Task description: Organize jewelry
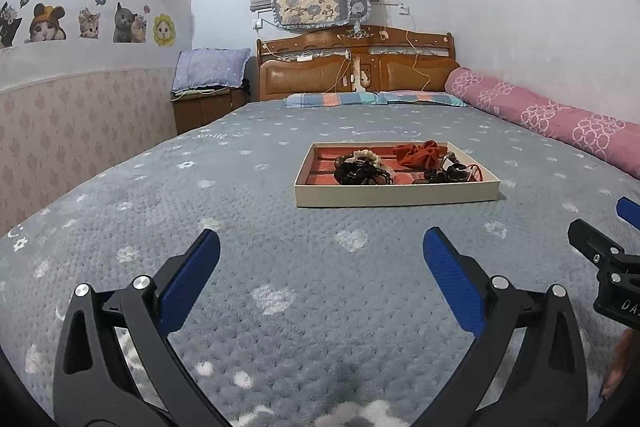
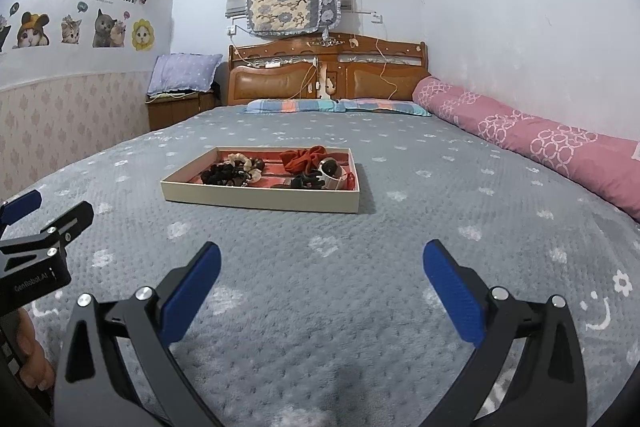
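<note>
Two tools hover side by side over the near part of the bed (image 1: 280,147), both empty and both short of the shallow cardboard tray (image 1: 396,193) that lies well ahead of them, about midway up the bed and nearer its right edge than its left.

Risks, as we judge them. The tray's contents lie heaped and touching: dark bead bracelets (image 1: 358,173) tangled with a pale bead bracelet (image 1: 374,158) on the left, a rust-red scrunchie (image 1: 416,153) at the back, and a dark clump (image 2: 306,181) beside what looks like a metal bangle (image 2: 334,179) on the right. A pinch into either heap may lift several pieces at once, or snag one strand and drag its neighbours over the low wall. The tray sits on a soft plush blanket, so we expect it to slide or tip if a tool presses on its rim or pulls sideways. Small items dropped on the patterned pile would be hard to find. With the two tools this close together, we also risk their colliding on a shared approach.

Tool state. The left tool (image 1: 322,259) has its blue-padded fingers (image 1: 192,279) spread wide apart, nothing between them and nothing touched; the blanket shows below. The right tool (image 2: 322,267) is likewise fully spread and holds nothing. Each appears at the edge of the other's view, close alongside but apart.
</note>
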